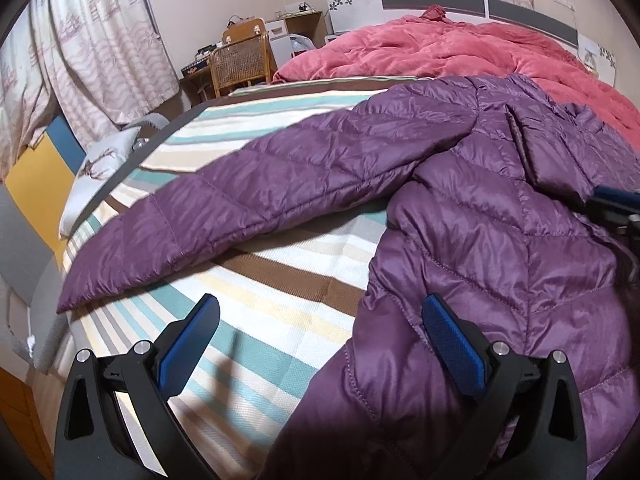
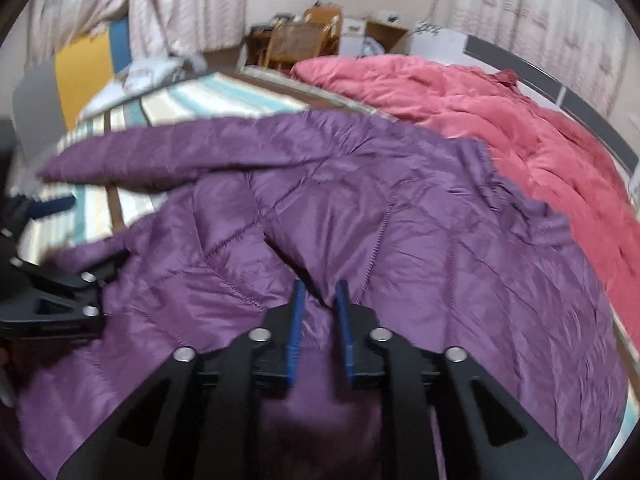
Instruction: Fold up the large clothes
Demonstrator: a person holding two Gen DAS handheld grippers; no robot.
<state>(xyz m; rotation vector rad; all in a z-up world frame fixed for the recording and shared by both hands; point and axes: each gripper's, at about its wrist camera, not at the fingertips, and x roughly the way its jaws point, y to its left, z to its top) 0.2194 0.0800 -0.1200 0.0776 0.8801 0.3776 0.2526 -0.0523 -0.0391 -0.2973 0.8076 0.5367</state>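
Observation:
A purple quilted jacket (image 1: 480, 260) (image 2: 400, 220) lies spread on the striped bed cover (image 1: 280, 304). One sleeve (image 1: 240, 200) (image 2: 200, 148) stretches out to the left across the stripes. My left gripper (image 1: 320, 304) is open wide at the jacket's left hem: one pad is over the cover, the other over purple fabric, and nothing is gripped. My right gripper (image 2: 320, 286) stands over the jacket's body, jaws narrowly apart, with a raised fold of fabric in the gap and its pads not pressing on it. Each gripper shows at the edge of the other's view, the right gripper (image 1: 612, 200) and the left gripper (image 2: 60, 296).
A rumpled pink duvet (image 1: 460, 48) (image 2: 480, 112) fills the far side of the bed, against the jacket's collar end. Beyond stand a wicker chair (image 1: 240, 64), a desk and curtains (image 1: 80, 52). A yellow and blue panel (image 1: 36, 176) and a pillow (image 1: 104, 168) lie off the bed's left edge.

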